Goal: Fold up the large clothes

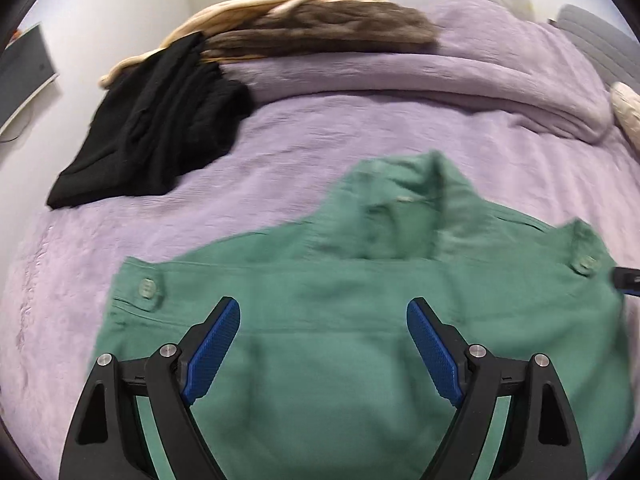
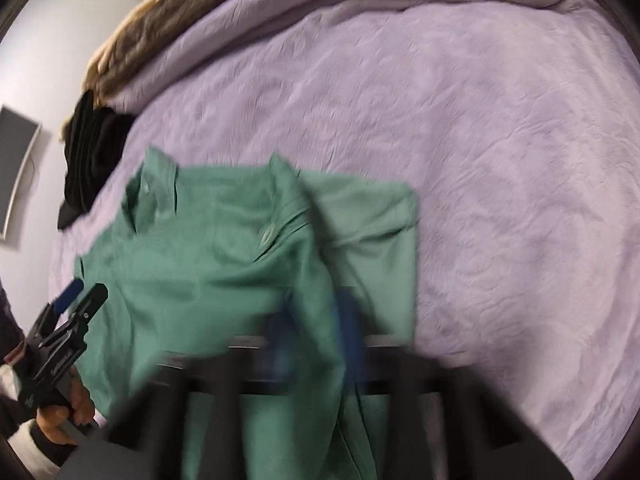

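Observation:
A green buttoned shirt (image 1: 340, 280) (image 2: 200, 264) lies spread on a lilac bedspread (image 1: 200, 208) (image 2: 480, 160), collar toward the far side. My left gripper (image 1: 324, 344) hangs open above the shirt's near part, nothing between its blue pads (image 1: 216, 352); the right wrist view shows it at the shirt's left edge (image 2: 88, 292), held by a hand (image 2: 68, 412). My right gripper (image 2: 316, 336) is blurred, and a raised ridge of the green cloth runs between its blue pads (image 2: 352, 328), which stand close together on it. Its tip shows at the shirt's right edge (image 1: 626, 278).
A black garment (image 1: 152, 128) (image 2: 88, 160) lies at the bed's far left, with a brown furry one (image 1: 320, 28) (image 2: 160, 20) and a cream one (image 1: 240, 4) behind it. A rolled fold of the bedspread (image 1: 480, 80) crosses the far side. A grey wall panel (image 1: 24, 72) hangs left.

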### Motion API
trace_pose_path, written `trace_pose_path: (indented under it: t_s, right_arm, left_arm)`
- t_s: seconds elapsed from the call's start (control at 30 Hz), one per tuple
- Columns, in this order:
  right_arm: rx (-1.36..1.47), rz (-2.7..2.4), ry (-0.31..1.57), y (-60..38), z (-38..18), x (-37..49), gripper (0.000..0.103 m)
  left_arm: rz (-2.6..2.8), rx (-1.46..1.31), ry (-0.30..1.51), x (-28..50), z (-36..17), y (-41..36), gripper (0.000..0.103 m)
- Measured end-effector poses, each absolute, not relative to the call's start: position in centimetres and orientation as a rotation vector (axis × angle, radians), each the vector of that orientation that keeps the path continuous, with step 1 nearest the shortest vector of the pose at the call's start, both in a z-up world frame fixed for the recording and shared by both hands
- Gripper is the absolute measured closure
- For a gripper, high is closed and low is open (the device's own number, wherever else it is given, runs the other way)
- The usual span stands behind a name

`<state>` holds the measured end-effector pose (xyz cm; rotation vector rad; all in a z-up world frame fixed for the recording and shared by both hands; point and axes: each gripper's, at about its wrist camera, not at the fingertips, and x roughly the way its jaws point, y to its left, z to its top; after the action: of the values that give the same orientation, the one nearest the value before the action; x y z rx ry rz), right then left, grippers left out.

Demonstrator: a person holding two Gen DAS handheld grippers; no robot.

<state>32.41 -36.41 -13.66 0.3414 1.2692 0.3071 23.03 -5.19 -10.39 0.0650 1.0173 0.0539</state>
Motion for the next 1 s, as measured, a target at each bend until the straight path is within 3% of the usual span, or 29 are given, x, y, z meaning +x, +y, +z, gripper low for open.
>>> trace_pose_path:
  t_s: [0.17, 0.23, 0.4, 0.6, 0.7, 0.73, 0.77, 0.83, 1.0]
  right_arm:
    - [0.463, 0.339, 1.137, -37.1, -11.2, 33.7, 0.1]
    - [0.504, 0.236, 1.178, -38.8, -12.4, 34.6, 0.094]
    - [0.637, 0.27, 1.232, -42.7, -13.5, 31.8, 0.094]
    - [0.669, 0.391, 1.337, -42.8, -15.8, 25.7, 0.094]
    - [0.663, 0.411, 1.365, -41.7, -16.7, 25.3, 0.073]
    - [0.664, 0.423, 1.38, -41.3, -16.9, 25.3, 0.072]
    - [0.658, 0.43, 1.381, -41.0, -16.8, 25.1, 0.072]
    - [0.599, 0.45, 1.353, -40.3, -15.5, 24.9, 0.099]
    - [0.493, 0.226, 1.351, -42.6, -15.6, 23.6, 0.099]
  left_arm:
    - [-0.09, 0.142, 1.006, 21.1, -10.8, -11.0, 0.016]
    - [-0.124, 0.169, 1.011, 20.8, -11.4, -13.2, 0.016]
    - [-0.058, 0.227, 1.074, 22.9, -14.5, -15.1, 0.016]
    - [-0.034, 0.192, 1.074, 24.7, -14.2, -14.6, 0.016]
    - [-0.026, 0.206, 1.074, 24.9, -14.1, -14.9, 0.016]
    - [-0.024, 0.202, 1.077, 25.1, -14.0, -15.0, 0.016]
    - [-0.021, 0.199, 1.077, 25.3, -14.1, -15.0, 0.016]
    - [-0.012, 0.202, 1.069, 25.7, -14.1, -15.2, 0.016]
    - [0.06, 0.268, 1.002, 27.7, -14.4, -15.0, 0.016]
